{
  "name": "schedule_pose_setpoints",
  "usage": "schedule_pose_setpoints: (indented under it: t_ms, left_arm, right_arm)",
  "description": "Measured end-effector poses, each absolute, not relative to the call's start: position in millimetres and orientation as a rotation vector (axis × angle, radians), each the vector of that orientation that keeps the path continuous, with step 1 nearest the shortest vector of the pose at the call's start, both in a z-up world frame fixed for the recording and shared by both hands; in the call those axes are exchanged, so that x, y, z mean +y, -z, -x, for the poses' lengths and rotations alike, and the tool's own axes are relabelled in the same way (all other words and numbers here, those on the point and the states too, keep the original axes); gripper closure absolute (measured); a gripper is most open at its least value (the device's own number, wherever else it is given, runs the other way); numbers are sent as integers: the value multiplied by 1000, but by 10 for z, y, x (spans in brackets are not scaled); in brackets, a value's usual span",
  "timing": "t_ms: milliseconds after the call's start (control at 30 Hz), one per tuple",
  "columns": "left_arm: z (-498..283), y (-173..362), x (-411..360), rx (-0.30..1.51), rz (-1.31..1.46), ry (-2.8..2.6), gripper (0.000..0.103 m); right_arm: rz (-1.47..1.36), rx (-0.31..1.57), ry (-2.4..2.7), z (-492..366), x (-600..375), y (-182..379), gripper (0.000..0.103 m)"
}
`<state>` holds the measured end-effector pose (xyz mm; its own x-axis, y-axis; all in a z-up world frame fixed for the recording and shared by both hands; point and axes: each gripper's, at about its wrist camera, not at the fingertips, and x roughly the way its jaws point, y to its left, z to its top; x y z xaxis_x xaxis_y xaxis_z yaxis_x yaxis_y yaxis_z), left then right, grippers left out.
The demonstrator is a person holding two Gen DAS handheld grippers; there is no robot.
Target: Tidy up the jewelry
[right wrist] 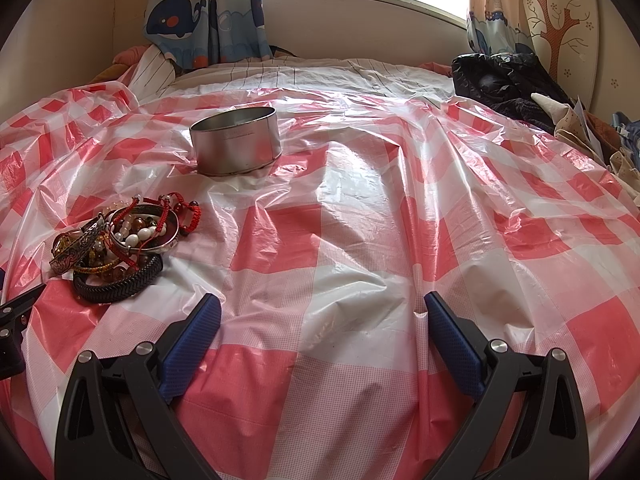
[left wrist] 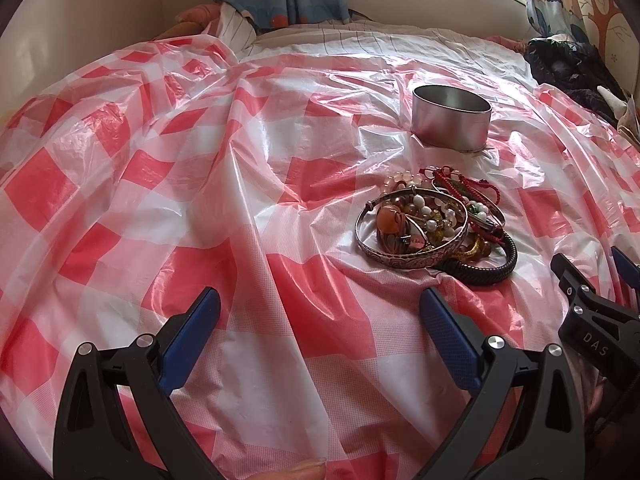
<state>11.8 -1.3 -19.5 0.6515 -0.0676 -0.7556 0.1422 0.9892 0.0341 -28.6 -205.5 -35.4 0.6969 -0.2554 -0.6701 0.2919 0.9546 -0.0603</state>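
Near: left tongs (left wrist: 320, 320) and right tongs (right wrist: 322, 318) both wide open, holding nothing | Middle: tangled jewelry pile (left wrist: 434, 228) on checked plastic sheet (right wrist: 360, 240) over bed | Far: empty metal tin (left wrist: 451, 115) | Risk: interlocked bracelets may lift together; slick sheet may slide.

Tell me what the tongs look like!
Both pairs match. The left tongs and right tongs have black plastic arms with cut-out holes, round silver screws, and bumpy blue pads inside each finger. In the left view, white letters "DAS" mark the right tongs' side. No cables or sleeves show.
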Motion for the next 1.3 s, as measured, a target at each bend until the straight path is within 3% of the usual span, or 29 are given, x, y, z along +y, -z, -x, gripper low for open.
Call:
schedule_pose_setpoints:
  t_ms: [1300]
  left_arm:
    - [-158,203,29,838,-129,112,7]
  right_arm:
    - [-58,747,302,290,-2059,384,7]
